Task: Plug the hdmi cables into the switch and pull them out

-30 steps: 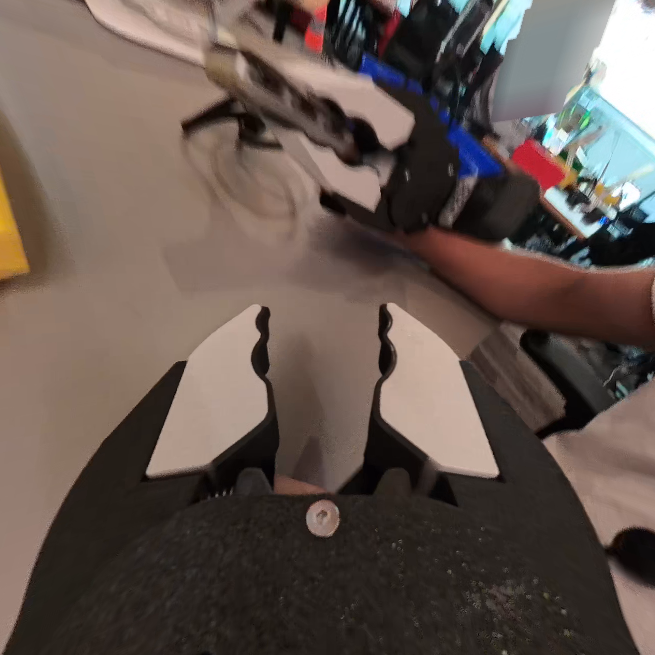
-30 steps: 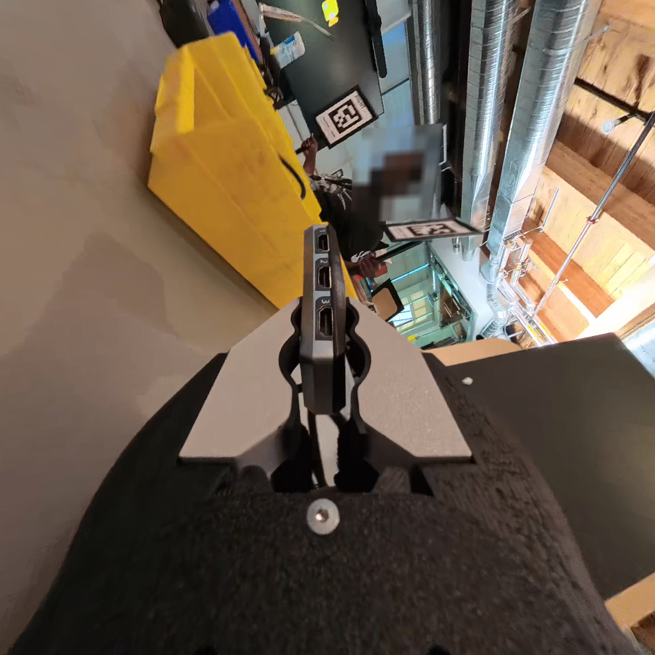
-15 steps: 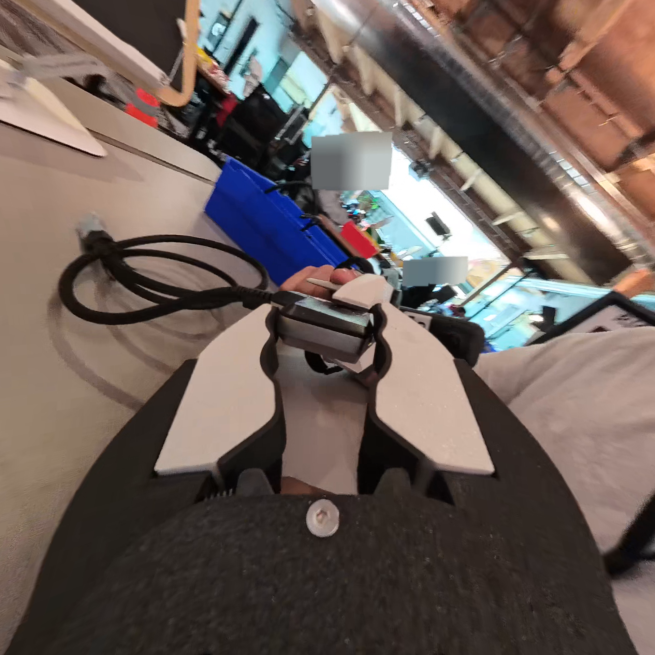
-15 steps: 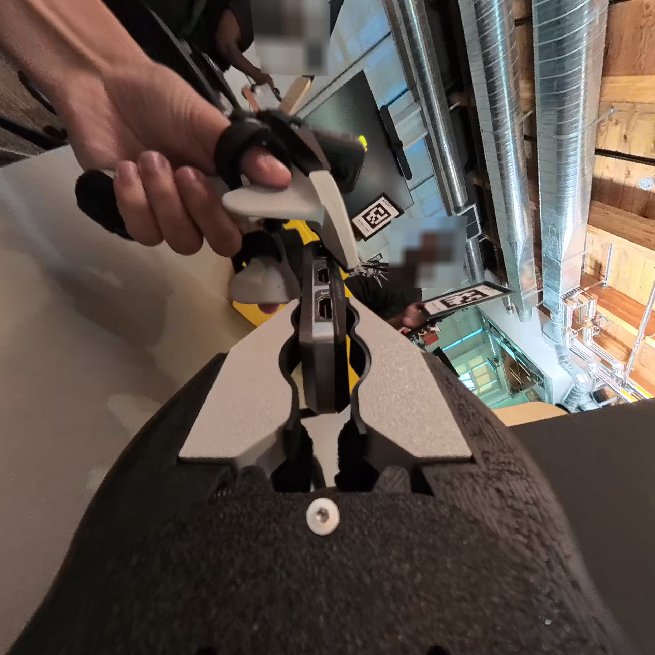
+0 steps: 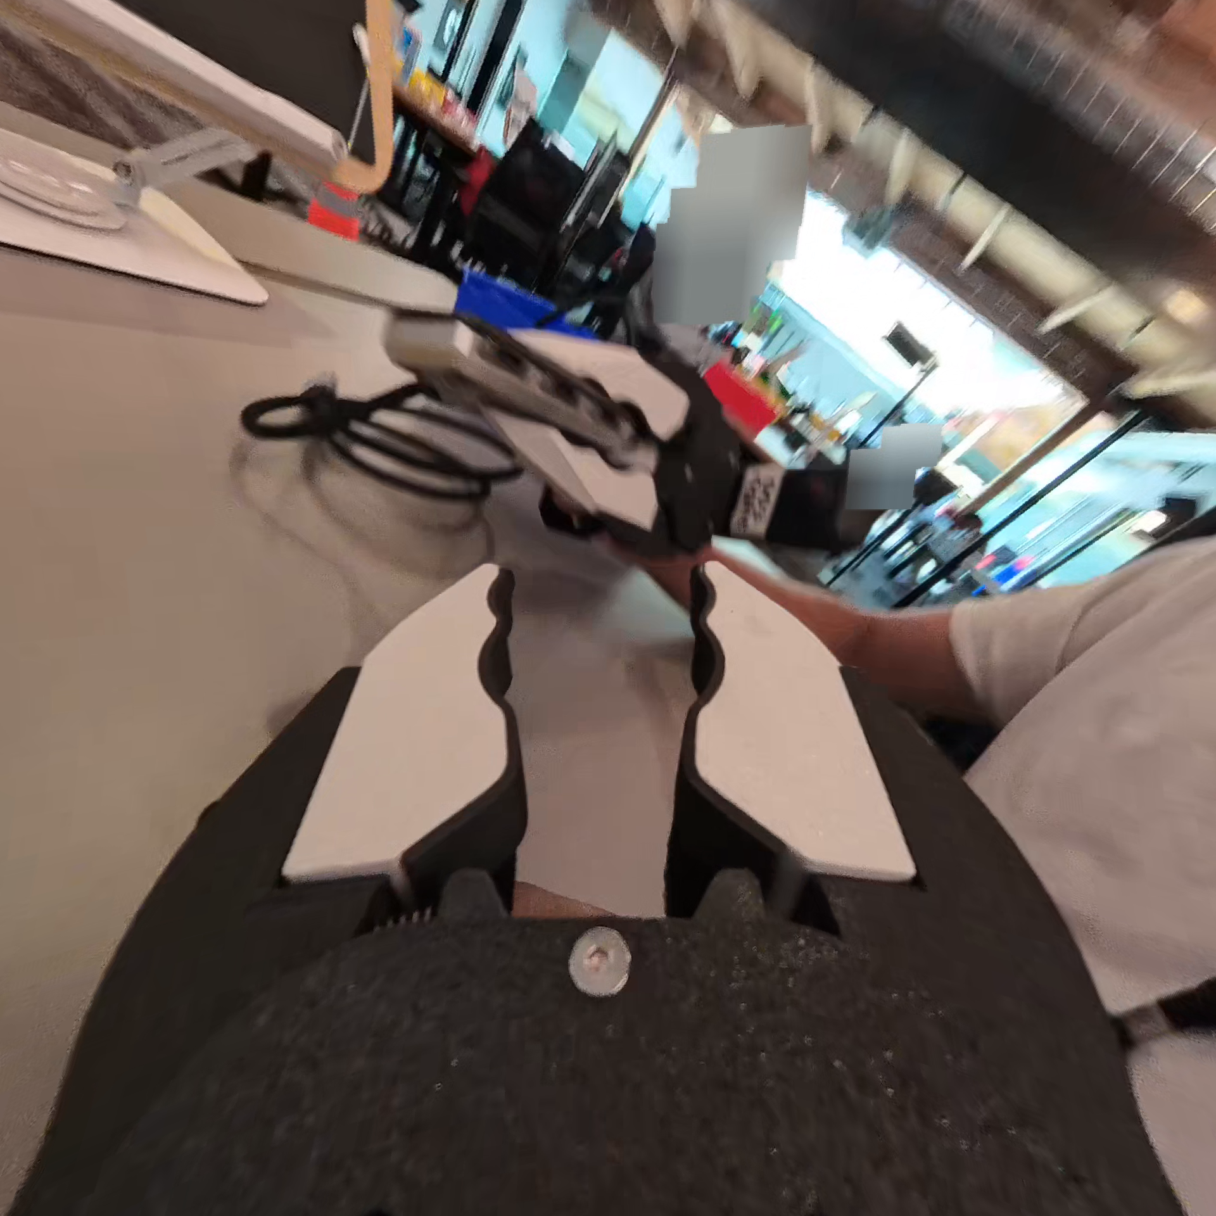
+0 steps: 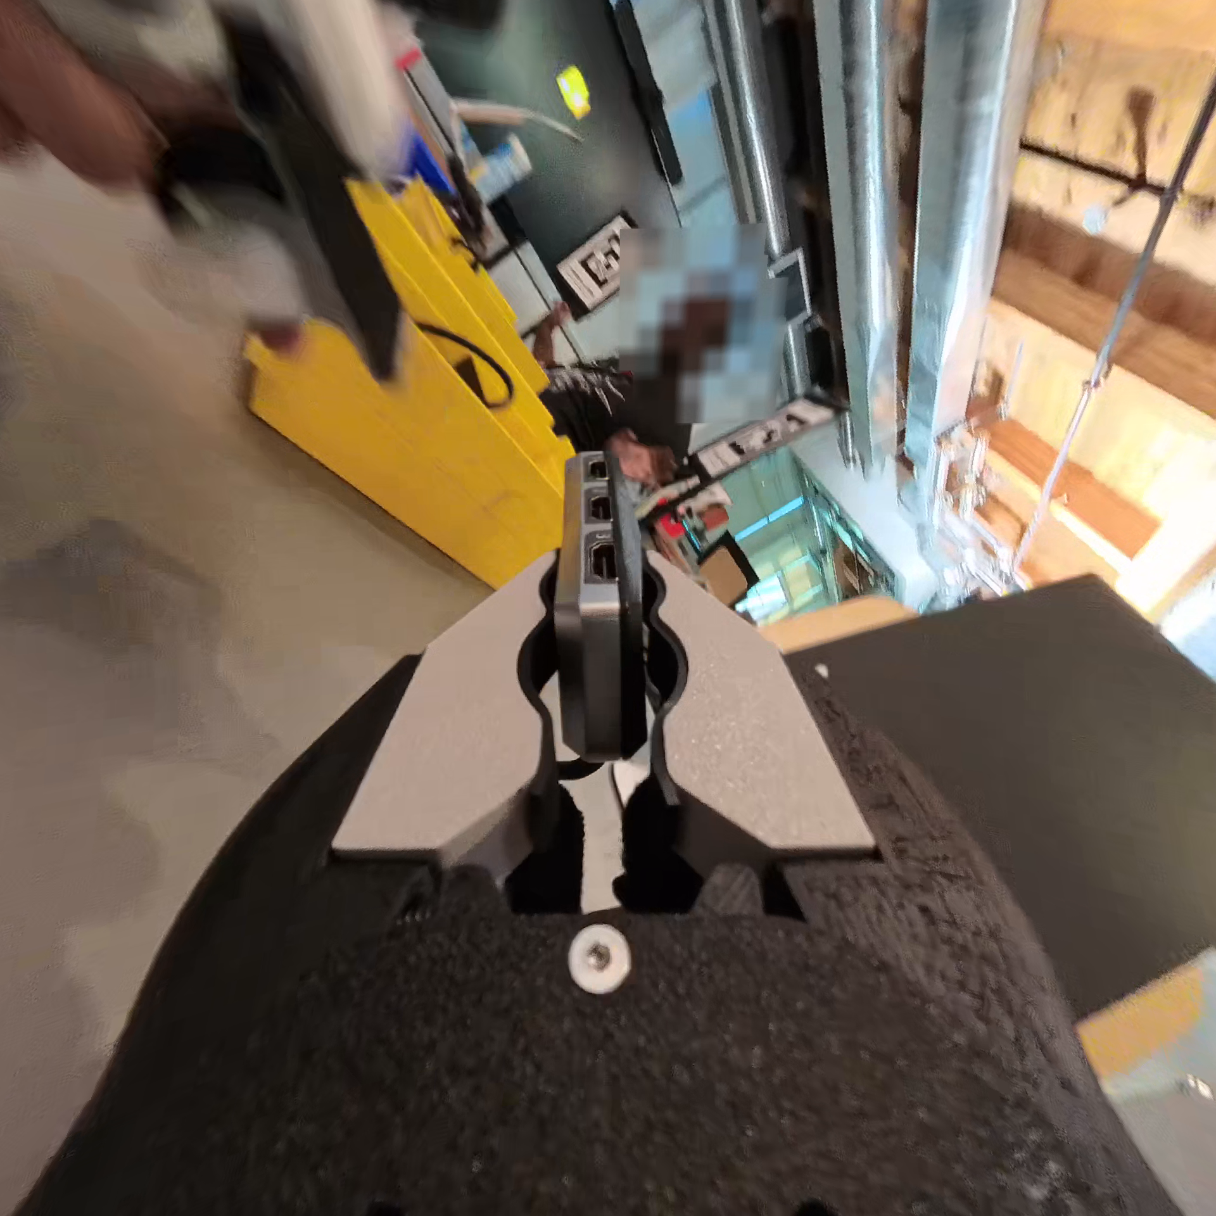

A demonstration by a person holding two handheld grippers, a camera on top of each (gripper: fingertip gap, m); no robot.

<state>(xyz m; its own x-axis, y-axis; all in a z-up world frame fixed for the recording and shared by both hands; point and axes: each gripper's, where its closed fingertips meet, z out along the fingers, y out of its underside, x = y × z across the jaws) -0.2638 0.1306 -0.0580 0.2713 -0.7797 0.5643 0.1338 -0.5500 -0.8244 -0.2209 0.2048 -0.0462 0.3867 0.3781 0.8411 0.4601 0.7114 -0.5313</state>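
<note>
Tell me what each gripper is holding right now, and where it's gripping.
Right gripper clamps the switch across its flat faces near the lower end, ports facing up. Left gripper is open, holding nothing.

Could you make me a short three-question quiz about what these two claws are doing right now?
1. True or false: the left claw is gripping a cable.
2. What does the right claw hold?
A. a yellow bin
B. a grey switch box
C. a blue bin
3. Fill in: the black cable lies coiled on the ____.

Key:
1. False. Its jaws stand apart with only the table between them.
2. B. The switch box is clamped on edge, and the three ports visible along its edge are empty.
3. Table, beyond the right claw as the left view shows it.
</note>
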